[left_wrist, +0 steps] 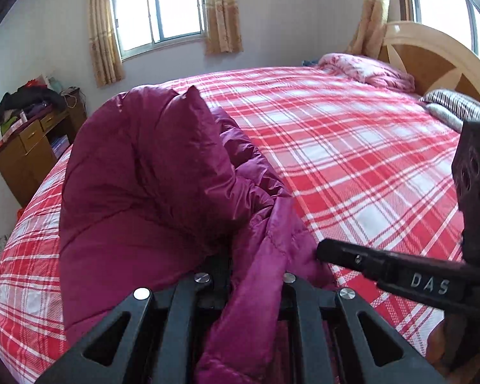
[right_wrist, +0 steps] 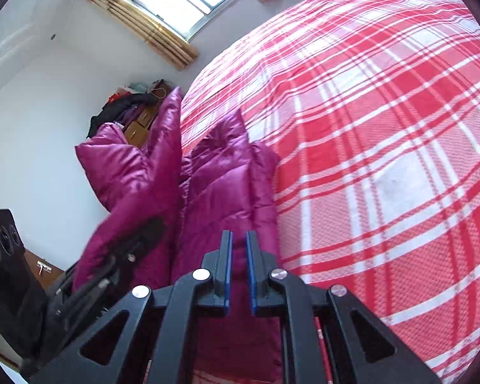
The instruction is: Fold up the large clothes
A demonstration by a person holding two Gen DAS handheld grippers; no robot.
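1. Left wrist view: a magenta down jacket (left_wrist: 137, 172) lies bunched on the near left part of a bed with a red-and-white plaid sheet (left_wrist: 352, 147); one padded flap stands up in a peak toward the far wall
2. Left wrist view: the left gripper (left_wrist: 246, 275) is closed on a fold of the jacket; the cloth covers its fingertips and trails down between the black linkage arms
3. Left wrist view: the right gripper (left_wrist: 323, 249) enters from the right, its black tip touching or just beside the jacket's near right edge; its jaw gap cannot be read from this side
4. Left wrist view: a wooden headboard (left_wrist: 432, 64), a pink quilt (left_wrist: 368, 67) and a striped pillow (left_wrist: 457, 108) sit at the far right; a cluttered wooden cabinet (left_wrist: 32, 147) stands far left under a curtained window (left_wrist: 158, 9)
5. Right wrist view: the right gripper (right_wrist: 239, 272) shows blue pads (right_wrist: 228, 272) parted by a narrow gap, with no cloth pinched between them; the jaws are opening
6. Right wrist view: the jacket (right_wrist: 214, 185) lies beneath and beyond the fingers, left of the bare plaid sheet (right_wrist: 384, 160); the left gripper (right_wrist: 121, 256), blurred, sits against the cloth at near left
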